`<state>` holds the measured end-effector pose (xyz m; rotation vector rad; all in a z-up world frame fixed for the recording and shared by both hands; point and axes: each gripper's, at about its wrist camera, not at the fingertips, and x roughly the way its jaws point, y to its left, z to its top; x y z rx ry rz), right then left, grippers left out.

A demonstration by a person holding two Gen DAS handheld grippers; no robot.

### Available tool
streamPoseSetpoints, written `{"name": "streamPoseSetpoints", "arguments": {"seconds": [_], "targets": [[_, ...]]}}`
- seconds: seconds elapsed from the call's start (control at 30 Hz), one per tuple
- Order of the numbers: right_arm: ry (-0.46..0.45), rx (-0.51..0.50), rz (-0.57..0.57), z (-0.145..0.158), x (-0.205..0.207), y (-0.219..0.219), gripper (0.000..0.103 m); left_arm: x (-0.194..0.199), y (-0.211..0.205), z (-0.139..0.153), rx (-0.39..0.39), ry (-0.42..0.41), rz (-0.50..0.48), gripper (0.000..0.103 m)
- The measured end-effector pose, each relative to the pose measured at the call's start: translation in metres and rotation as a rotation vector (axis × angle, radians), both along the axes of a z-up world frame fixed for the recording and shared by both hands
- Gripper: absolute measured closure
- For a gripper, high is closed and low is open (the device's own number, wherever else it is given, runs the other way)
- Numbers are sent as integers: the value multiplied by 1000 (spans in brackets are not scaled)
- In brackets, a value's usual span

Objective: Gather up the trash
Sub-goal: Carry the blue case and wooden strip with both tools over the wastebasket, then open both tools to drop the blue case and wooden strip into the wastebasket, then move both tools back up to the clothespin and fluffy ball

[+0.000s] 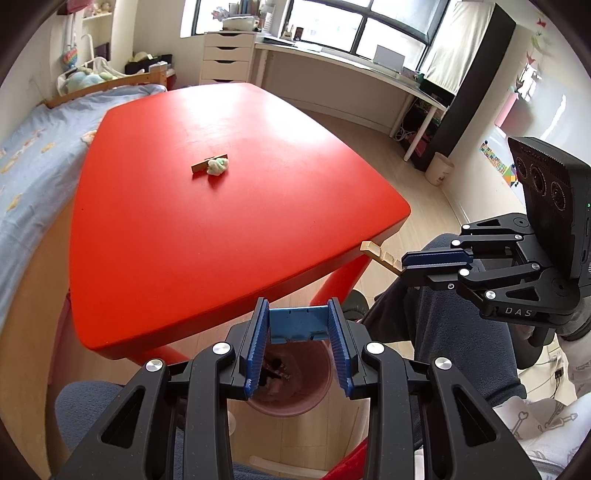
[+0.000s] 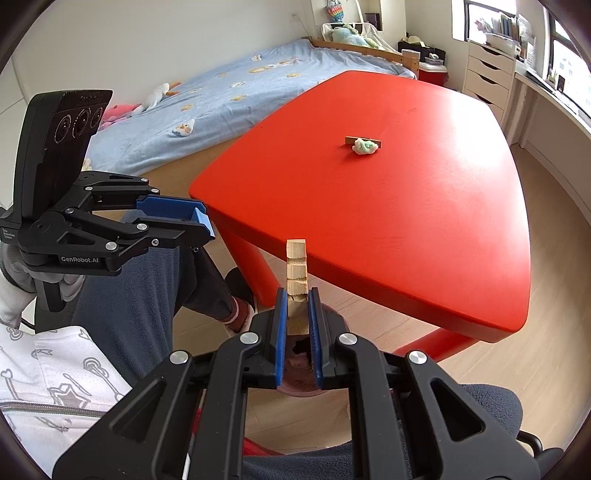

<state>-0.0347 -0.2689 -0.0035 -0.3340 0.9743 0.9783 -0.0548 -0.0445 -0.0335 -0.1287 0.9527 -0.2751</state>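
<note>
Notched wood strip (image 2: pixel 296 280) is clamped in right gripper (image 2: pixel 298 317), above pink bin (image 2: pixel 295 387); blue piece (image 2: pixel 201 218) is held by left gripper (image 2: pixel 195 221).

One red table (image 1: pixel 236 229), two grippers, left gripper (image 1: pixel 298 328) and right gripper (image 2: pixel 297 314), two wood sticks (image 2: pixel 296 273) (image 1: pixel 201 166), one crumpled paper ball (image 1: pixel 217 166), one blue piece (image 1: pixel 298 324), one pink bin (image 1: pixel 291 384)

Bedroom w/ daylight coming in

Red table (image 1: pixel 229 221) sitting on pale wood floor (image 1: pixel 417 218); bed (image 2: pixel 236 99) w/ blue sheet lying alongside, white drawer unit (image 1: pixel 227 59) & long desk (image 1: pixel 354 70) standing under big windows (image 1: pixel 369 26), white walls.
</note>
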Motion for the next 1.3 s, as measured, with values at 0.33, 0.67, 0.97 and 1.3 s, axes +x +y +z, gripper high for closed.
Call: {"name": "streamPoseSetpoints", "arguments": {"seconds": [0.33,0.67,0.97,1.3], "targets": [[25,-5,0,-8,-5,1,92,-7,-3,-8,-6,20,-9,71],[37,-3,12,-10,-5,3,91,-7,-6,-10,-12,24,-19,70],[24,-14,-54,-13,3,-5,8,-6,6,-11,-7,12,50,12],[63,-23,-74,-20,5,-6,3,-7,15,-11,-17,21,90,8]]}}
